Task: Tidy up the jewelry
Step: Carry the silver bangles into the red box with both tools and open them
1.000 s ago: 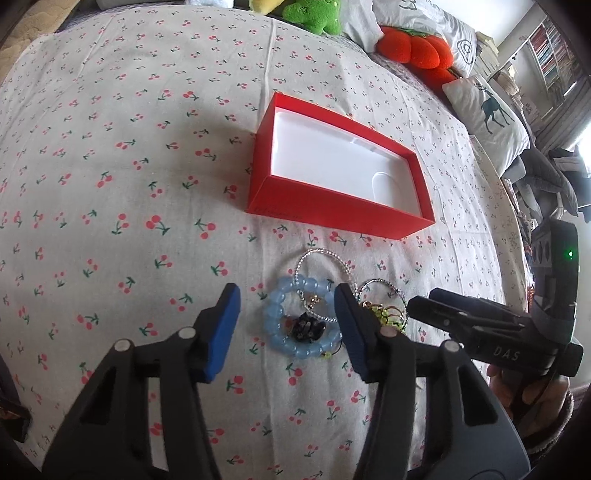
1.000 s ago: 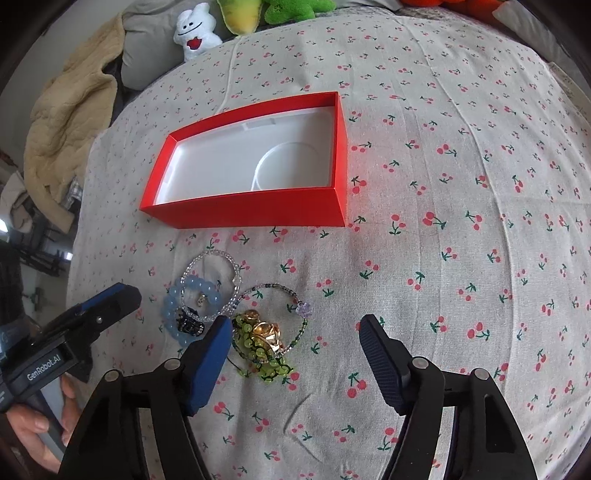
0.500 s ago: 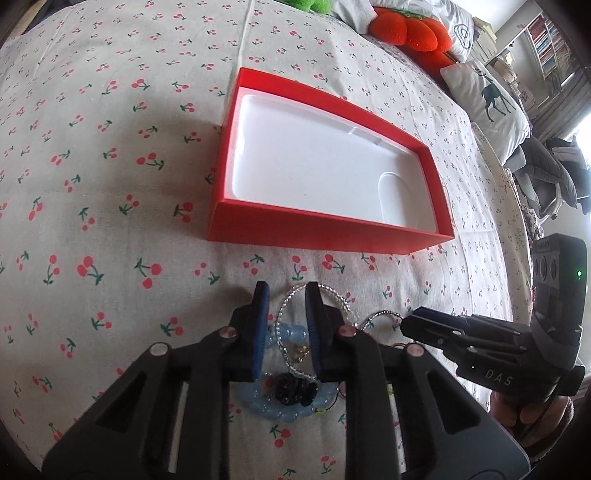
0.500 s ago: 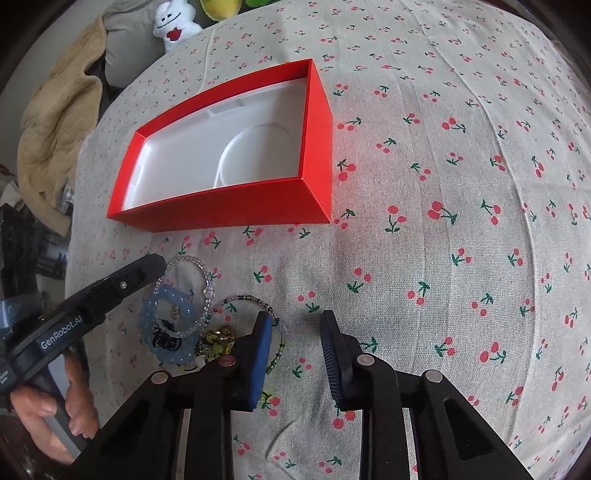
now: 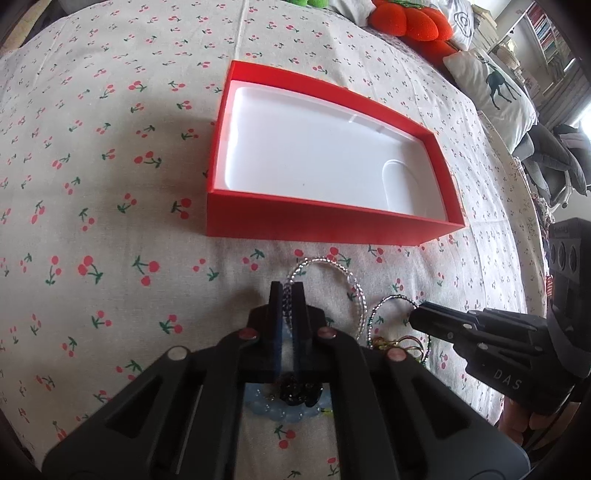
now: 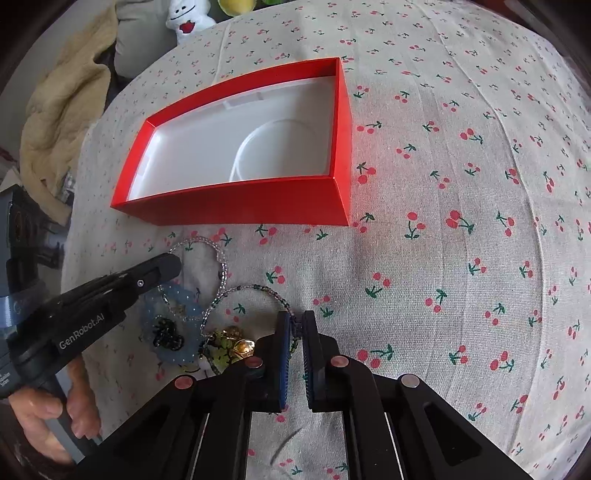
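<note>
A red box (image 5: 325,221) with a white inside lies open on the cherry-print cloth; it also shows in the right wrist view (image 6: 236,203). In front of it lies a heap of bracelets. My left gripper (image 5: 287,295) is shut on the silver beaded bracelet (image 5: 351,284), with the pale blue bead bracelet (image 5: 284,410) under its arms. My right gripper (image 6: 297,325) is shut on the dark seed-bead bracelet (image 6: 258,290), beside a green and gold bracelet (image 6: 231,345). The blue bracelet (image 6: 177,321) lies left of it.
Plush toys (image 5: 410,26) and pillows (image 5: 491,92) lie beyond the box at the bed's far edge. A beige blanket (image 6: 55,110) is at the left in the right wrist view. A white plush toy (image 6: 188,18) sits behind the box.
Both grippers went from wide open to shut, each down onto the heap of bracelets and closer to the red box. Each now pinches a bracelet.
</note>
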